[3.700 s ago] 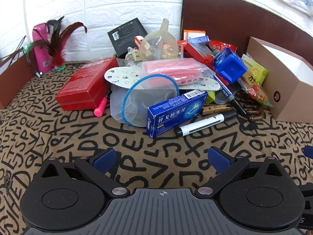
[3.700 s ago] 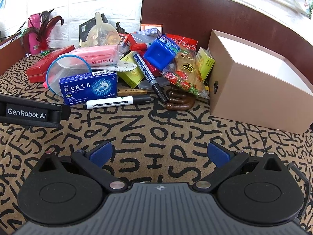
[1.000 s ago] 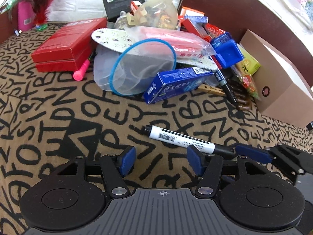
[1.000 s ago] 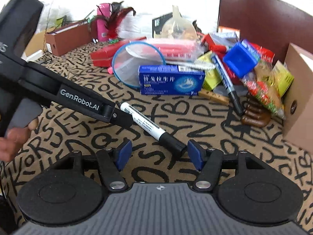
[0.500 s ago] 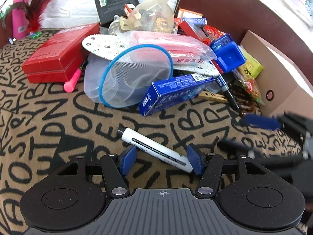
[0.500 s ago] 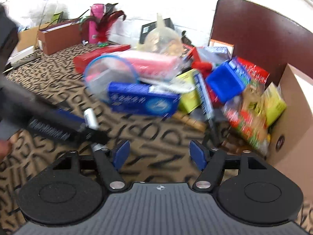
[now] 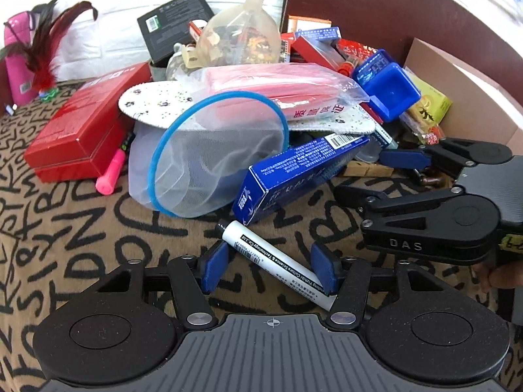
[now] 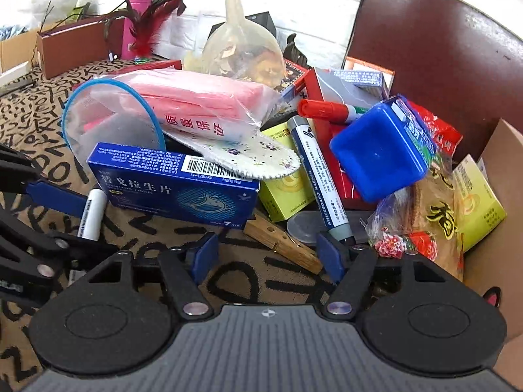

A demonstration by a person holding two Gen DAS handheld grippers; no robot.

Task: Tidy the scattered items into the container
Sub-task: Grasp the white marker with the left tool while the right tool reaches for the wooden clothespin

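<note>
My left gripper [image 7: 268, 268] is half closed around a white marker [image 7: 278, 261], which lies slanted between its blue pads; firm grip cannot be judged. The marker also shows in the right wrist view [image 8: 93, 210]. My right gripper [image 8: 266, 256] is open and empty, low over a wooden clothespin [image 8: 281, 245] at the front of the pile. It also shows in the left wrist view [image 7: 408, 170]. The tan cardboard box [image 7: 470, 91] stands at the right. A blue medicine box [image 8: 176, 189] lies at the pile's front.
The pile holds a blue-rimmed mesh net [image 7: 215, 150], a pink packet [image 8: 196, 101], a blue tub [image 8: 382, 150], a whiteboard marker [image 8: 320, 179], snack bags [image 8: 425, 222] and a red box [image 7: 85, 124]. A dark chair back [image 8: 441, 42] stands behind.
The white marker has slid deeper between my left pads and the left gripper moved toward the pile. My right gripper let go of the marker and swung right, down over the clothespin.
</note>
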